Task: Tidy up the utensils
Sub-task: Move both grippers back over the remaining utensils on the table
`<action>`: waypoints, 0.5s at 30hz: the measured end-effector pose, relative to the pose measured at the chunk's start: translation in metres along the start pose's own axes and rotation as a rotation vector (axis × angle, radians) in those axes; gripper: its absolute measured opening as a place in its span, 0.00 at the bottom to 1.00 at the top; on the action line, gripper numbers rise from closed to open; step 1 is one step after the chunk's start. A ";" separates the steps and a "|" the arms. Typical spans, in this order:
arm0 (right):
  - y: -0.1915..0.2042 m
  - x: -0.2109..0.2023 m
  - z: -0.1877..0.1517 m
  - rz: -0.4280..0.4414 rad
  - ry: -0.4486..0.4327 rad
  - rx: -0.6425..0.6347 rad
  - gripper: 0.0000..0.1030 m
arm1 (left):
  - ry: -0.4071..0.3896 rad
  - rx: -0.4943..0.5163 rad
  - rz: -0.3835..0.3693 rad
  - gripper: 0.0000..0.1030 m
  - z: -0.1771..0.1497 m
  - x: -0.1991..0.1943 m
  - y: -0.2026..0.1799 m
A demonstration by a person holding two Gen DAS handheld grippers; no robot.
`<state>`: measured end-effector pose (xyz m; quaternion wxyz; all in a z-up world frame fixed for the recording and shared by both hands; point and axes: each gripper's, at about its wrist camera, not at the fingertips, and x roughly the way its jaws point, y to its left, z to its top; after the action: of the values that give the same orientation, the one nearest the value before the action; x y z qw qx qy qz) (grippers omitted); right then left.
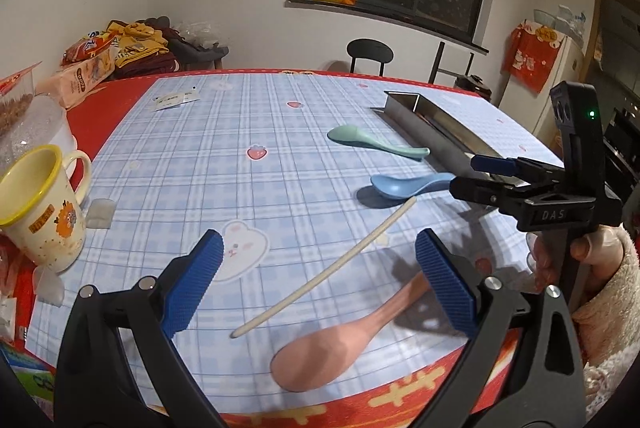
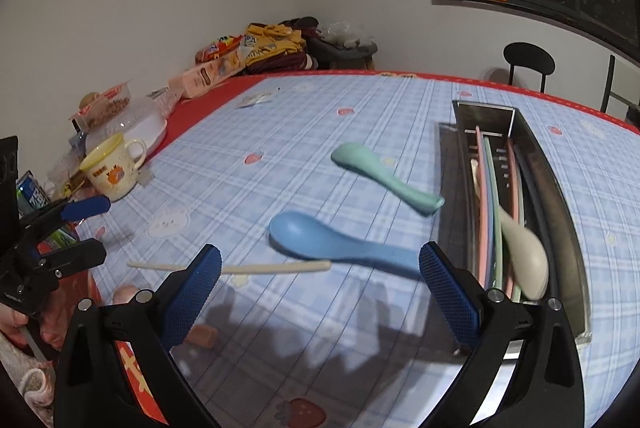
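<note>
My left gripper is open above the near table edge. A cream chopstick lies slantwise on the cloth under its gap, untouched. A pink spoon lies just below, its handle running behind the right finger. Farther off lie a blue spoon and a green spoon, beside a long metal tray. My right gripper is open and holds nothing; the blue spoon lies just beyond its tips. The tray holds several chopsticks and a beige spoon.
A yellow-rimmed mug stands at the left edge, with snack packets and a clear container behind it. A black chair stands past the far edge. A hand in a fuzzy sleeve holds the right gripper.
</note>
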<state>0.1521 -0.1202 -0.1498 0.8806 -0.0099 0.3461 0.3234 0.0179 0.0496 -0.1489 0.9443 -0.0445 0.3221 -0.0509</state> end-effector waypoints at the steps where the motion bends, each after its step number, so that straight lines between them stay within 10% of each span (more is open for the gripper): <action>1: 0.001 0.000 -0.002 0.004 0.003 0.009 0.94 | 0.003 0.007 -0.005 0.92 0.000 0.001 0.001; 6: 0.006 -0.004 -0.011 0.001 -0.008 0.031 0.94 | 0.039 0.078 -0.044 0.90 0.007 0.012 0.000; 8: 0.008 -0.006 -0.014 -0.023 -0.016 0.032 0.91 | 0.075 0.140 -0.043 0.75 0.008 0.022 -0.005; 15: -0.001 -0.001 -0.019 -0.009 0.016 0.072 0.56 | 0.206 0.288 -0.115 0.46 0.006 0.058 -0.026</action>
<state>0.1408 -0.1260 -0.1644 0.8790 0.0178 0.3647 0.3068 0.0653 0.0167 -0.1754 0.8985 0.0784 0.4034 -0.1547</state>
